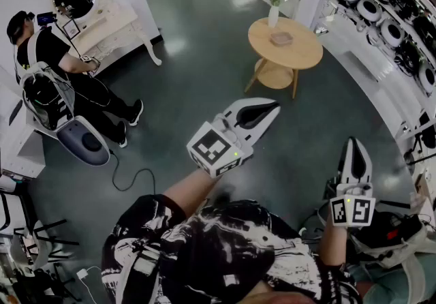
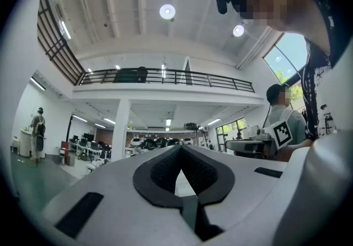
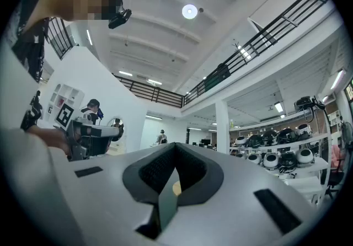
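The left gripper point(image 1: 271, 108) and right gripper point(image 1: 355, 144) are held raised in open air above the floor point(image 1: 197, 57). Both pairs of fingers are pressed together on nothing, apparently because nothing lies within reach. The round wooden bench point(image 1: 303, 57) with its vase point(image 1: 274, 13) stands well beyond the left fingertips.

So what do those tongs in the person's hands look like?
The left tongs and right tongs are white, pointed shells with black textured pads inside. Each carries a cube with black-and-white square markers. The shirt is short-sleeved, with a black-and-white pattern.
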Motion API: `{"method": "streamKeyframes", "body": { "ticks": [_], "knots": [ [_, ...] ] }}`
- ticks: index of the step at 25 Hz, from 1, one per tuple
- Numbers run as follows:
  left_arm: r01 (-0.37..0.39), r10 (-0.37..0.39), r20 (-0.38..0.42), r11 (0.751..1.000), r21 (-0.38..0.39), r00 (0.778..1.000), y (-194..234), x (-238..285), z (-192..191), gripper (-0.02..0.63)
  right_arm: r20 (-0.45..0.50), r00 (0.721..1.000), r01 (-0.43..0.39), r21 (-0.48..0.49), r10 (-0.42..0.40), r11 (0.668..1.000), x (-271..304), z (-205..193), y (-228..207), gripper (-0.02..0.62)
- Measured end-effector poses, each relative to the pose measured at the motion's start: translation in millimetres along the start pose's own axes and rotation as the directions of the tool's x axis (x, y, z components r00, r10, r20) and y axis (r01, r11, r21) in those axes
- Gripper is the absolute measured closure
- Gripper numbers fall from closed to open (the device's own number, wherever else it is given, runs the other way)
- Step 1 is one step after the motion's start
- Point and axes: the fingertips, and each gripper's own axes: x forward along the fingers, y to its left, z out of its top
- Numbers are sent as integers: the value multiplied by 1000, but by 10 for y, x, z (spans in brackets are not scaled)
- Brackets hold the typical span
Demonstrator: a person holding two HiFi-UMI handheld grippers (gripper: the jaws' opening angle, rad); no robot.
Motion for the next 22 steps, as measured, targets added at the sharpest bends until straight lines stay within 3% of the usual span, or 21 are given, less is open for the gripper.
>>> {"method": "streamKeyframes", "body": {
  "ticks": [10, 22],
  "knots": [
    [-5, 5, -11, 1000, 5, 1000, 176, 60, 27, 606, 0, 1000, -9, -5, 9, 1000, 207, 82, 68, 598],
    [-79, 79, -45, 997, 8, 996, 481, 490, -341, 606, -5, 1000, 8, -28, -9, 1000, 649, -130, -104, 598]
  ]
}}
